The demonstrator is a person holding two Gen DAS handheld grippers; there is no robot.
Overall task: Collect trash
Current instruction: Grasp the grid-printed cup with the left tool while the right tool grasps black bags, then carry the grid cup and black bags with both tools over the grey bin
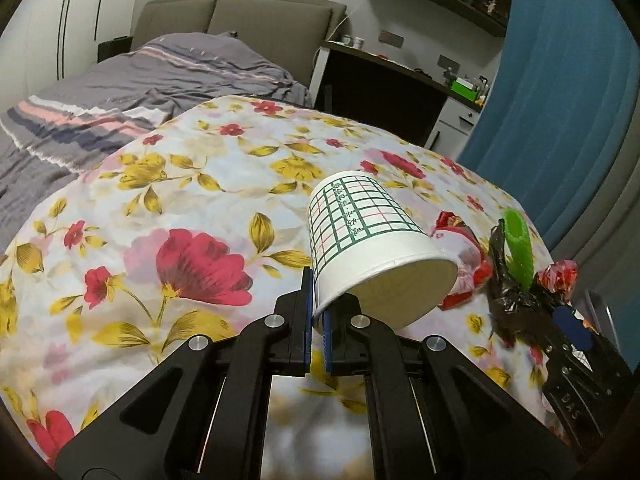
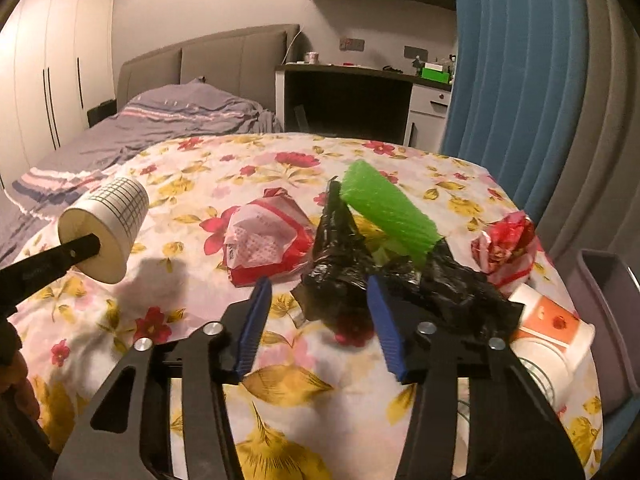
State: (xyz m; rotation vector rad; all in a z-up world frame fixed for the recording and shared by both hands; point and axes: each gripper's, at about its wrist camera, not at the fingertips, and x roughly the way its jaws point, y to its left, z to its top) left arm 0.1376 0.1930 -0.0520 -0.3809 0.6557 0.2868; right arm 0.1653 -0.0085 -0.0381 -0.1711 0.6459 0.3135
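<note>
**Left wrist view: cup pinched, black bag next**

Left gripper (image 1: 318,320) is clamping the rim of the paper cup (image 1: 368,248), lifting it at centre frame. Right gripper (image 2: 316,320), jaws part-open and holding nothing, is straddling the black bag (image 2: 340,272); it should be sinking lower before closing. Floral cloth (image 2: 192,184) is covering the table; a bed (image 1: 140,76) is sitting upper left.

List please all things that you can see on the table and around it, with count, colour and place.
paper cup: one, white with green grid, held off the table
wrapper: one, red and white, table centre
black bag: one, crumpled, before the right fingers
green foam net: one, on the black bag
red wrapper: one, right edge
orange and white cup: one, lying at right
bin: one, grey, far right
left gripper: shut on cup rim
right gripper: open
</note>
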